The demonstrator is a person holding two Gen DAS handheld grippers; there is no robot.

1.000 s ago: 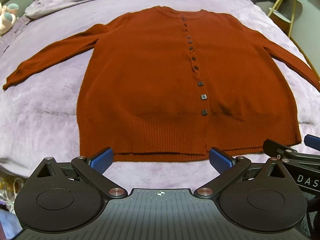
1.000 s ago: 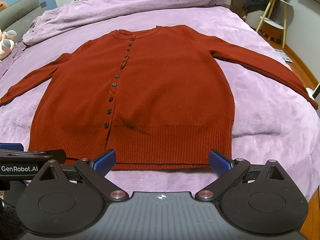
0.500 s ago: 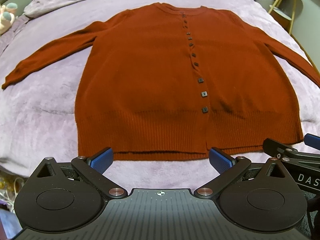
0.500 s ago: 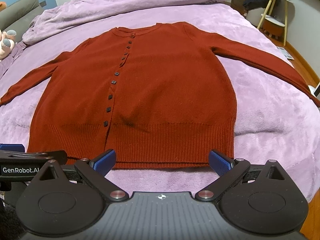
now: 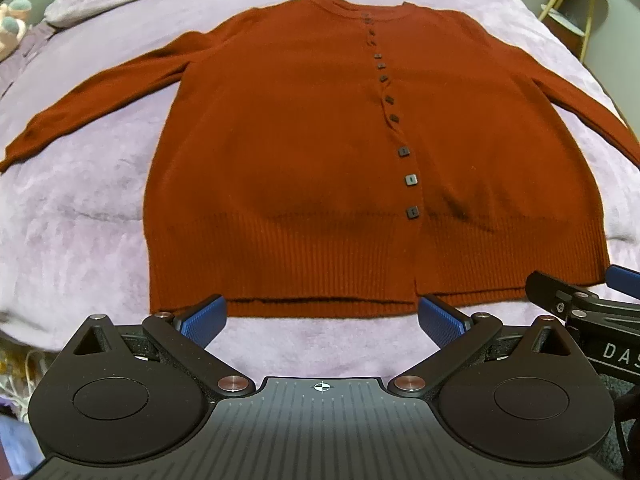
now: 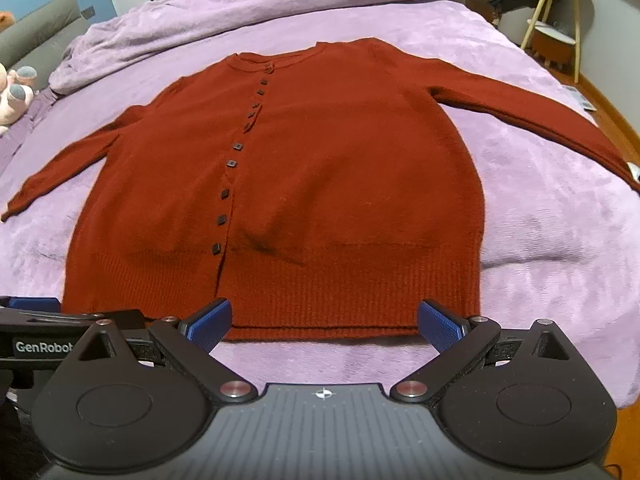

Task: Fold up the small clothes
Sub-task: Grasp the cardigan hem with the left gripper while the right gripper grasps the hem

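Observation:
A rust-red buttoned cardigan (image 5: 300, 152) lies flat, front up, on a purple bed, sleeves spread to both sides; it also shows in the right wrist view (image 6: 340, 184). My left gripper (image 5: 322, 318) is open and empty, just short of the left half of the ribbed hem. My right gripper (image 6: 324, 322) is open and empty, just short of the right half of the hem. Each gripper shows at the edge of the other's view.
The purple bedspread (image 6: 540, 216) covers the bed, with a bunched lilac duvet (image 6: 240, 4) at the far end. A plush toy (image 6: 14, 96) sits far left. A small yellow-legged side table (image 6: 556, 20) stands far right, beside wooden floor.
Both grippers have moved slightly forward towards the cardigan's hem. Both jaws have stayed open.

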